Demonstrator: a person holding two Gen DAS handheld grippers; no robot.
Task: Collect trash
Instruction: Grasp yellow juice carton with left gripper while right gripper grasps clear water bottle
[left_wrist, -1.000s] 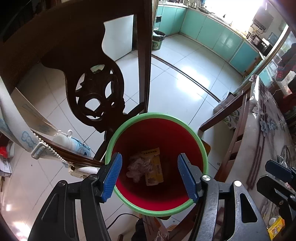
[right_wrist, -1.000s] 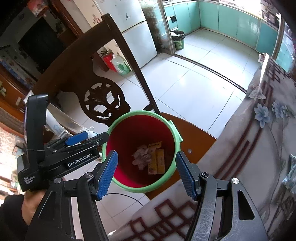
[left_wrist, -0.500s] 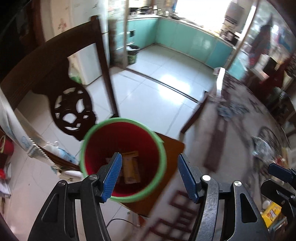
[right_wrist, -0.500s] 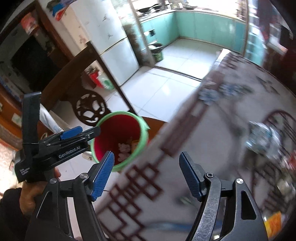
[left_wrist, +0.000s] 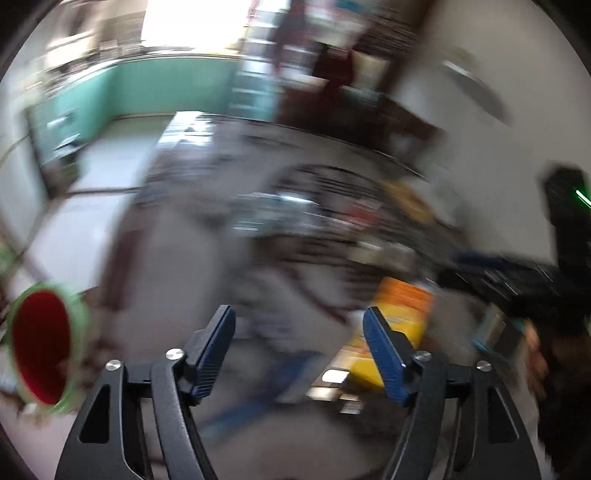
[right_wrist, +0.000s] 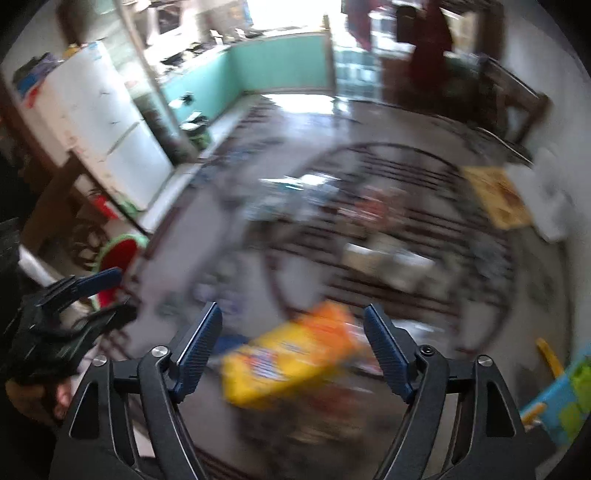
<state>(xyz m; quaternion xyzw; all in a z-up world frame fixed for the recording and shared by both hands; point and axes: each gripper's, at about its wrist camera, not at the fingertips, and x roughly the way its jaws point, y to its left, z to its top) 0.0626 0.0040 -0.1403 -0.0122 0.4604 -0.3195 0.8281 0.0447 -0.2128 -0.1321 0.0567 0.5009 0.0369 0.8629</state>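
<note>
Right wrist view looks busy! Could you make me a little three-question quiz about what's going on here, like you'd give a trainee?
1. True or false: the right gripper is clamped on the yellow-orange packet.
2. Multiple choice: the red bin appears A) far left, B) centre, C) far right.
3. Fill in: the left gripper is ____, with nothing between its fingers.

Key: 1 false; 2 A; 3 open.

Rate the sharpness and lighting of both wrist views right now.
Left wrist view: heavy motion blur smears the table and the red bin; only the left gripper is sharp, and the window is blown out. Right wrist view: blurred too, though less; the yellow packet is smeared, the right gripper crisp, with fisheye bending at the edges.
</note>
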